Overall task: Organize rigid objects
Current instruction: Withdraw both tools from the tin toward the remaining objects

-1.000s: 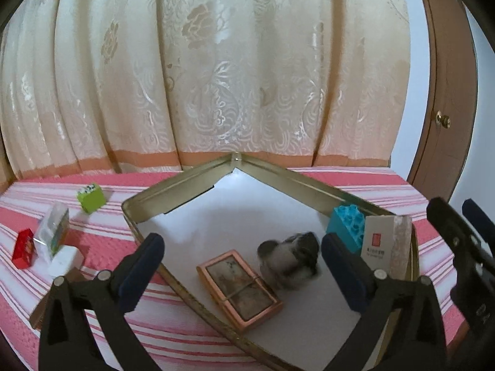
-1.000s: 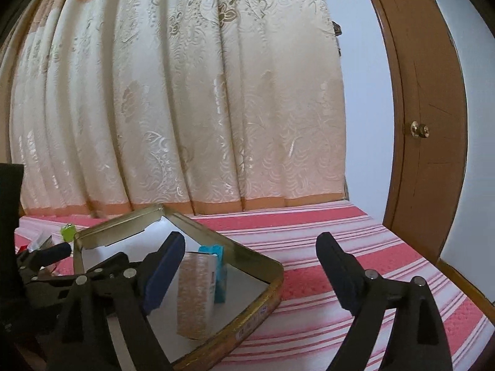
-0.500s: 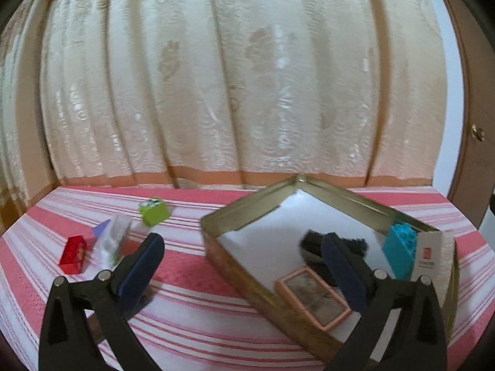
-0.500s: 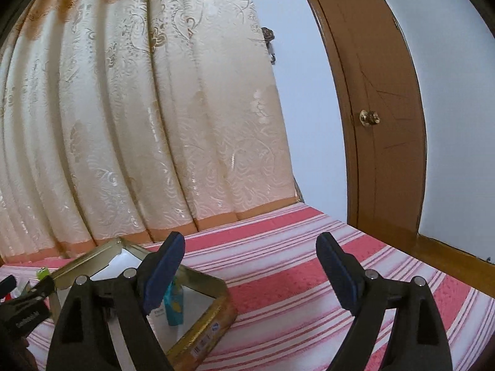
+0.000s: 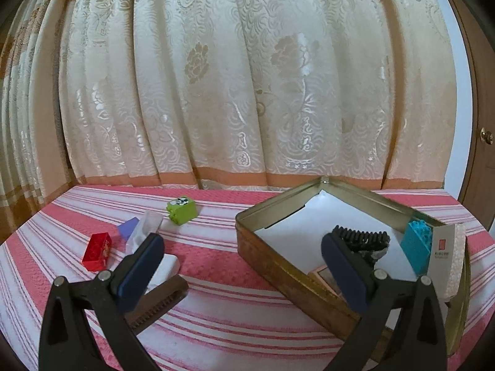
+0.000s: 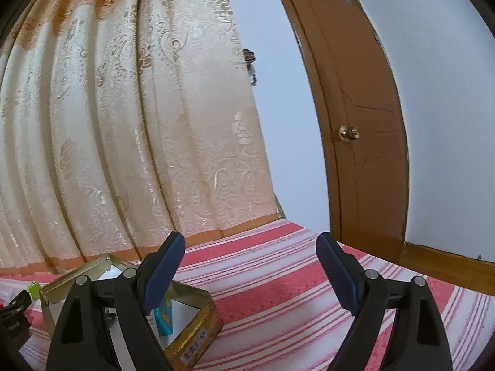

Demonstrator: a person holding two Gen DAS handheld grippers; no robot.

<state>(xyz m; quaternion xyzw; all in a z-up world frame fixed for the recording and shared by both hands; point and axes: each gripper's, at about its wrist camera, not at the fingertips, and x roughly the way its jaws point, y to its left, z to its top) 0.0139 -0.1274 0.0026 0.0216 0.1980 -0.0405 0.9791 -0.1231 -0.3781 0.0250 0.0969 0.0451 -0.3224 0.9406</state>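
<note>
Gathering small things into the tin (image 5: 266, 256): left gripper (image 5: 238, 256), fingers wide and empty, faces the loose green block (image 5: 181, 210) on the bed (image 5: 216, 293); right gripper (image 6: 247, 259) equally open, holding nothing.

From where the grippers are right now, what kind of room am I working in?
Most likely a room in a home, perhaps a bedroom. A floral cream curtain hangs behind the pink striped cloth that covers the work surface, and a brown wooden door with a brass knob stands to the right.
</note>
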